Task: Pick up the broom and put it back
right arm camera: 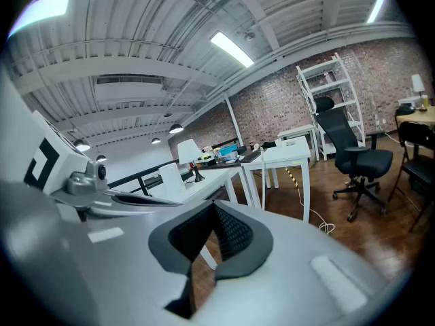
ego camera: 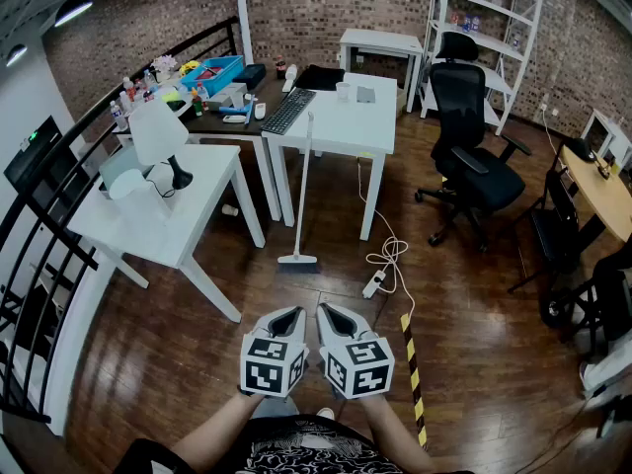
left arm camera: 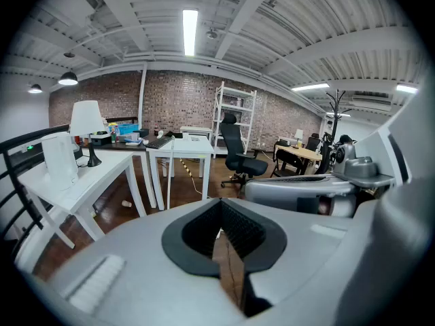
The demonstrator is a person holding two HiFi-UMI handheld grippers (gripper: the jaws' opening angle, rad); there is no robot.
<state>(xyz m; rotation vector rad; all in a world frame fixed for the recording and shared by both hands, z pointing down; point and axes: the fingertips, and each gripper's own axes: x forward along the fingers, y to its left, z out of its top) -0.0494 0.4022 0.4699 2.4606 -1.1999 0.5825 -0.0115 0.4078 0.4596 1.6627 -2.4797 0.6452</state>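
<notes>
Head view: left gripper and right gripper are held side by side, low in the frame, with their marker cubes facing up. Both point forward over the wooden floor.
- The broom stands nearly upright, straight ahead of the pair and well apart from both. It is a little nearer the left gripper's line.
- Its head rests on the floor and the top of its handle leans on the front edge of the white desk.
- Neither gripper touches it.
- A power strip lies ahead of the right gripper, between it and the desk.
- An office chair stands further off, ahead and to the right.
- A lamp sits on a table ahead and to the left.

Left gripper view: the jaws are closed tip to tip and nothing is caught between the pads. Only floor shows through the slit behind them. The white desk is far ahead. The broom handle cannot be told apart from the desk legs here.

Right gripper view: the jaws are fully closed and empty. The desk and chair lie ahead and to the right, well clear.
</notes>
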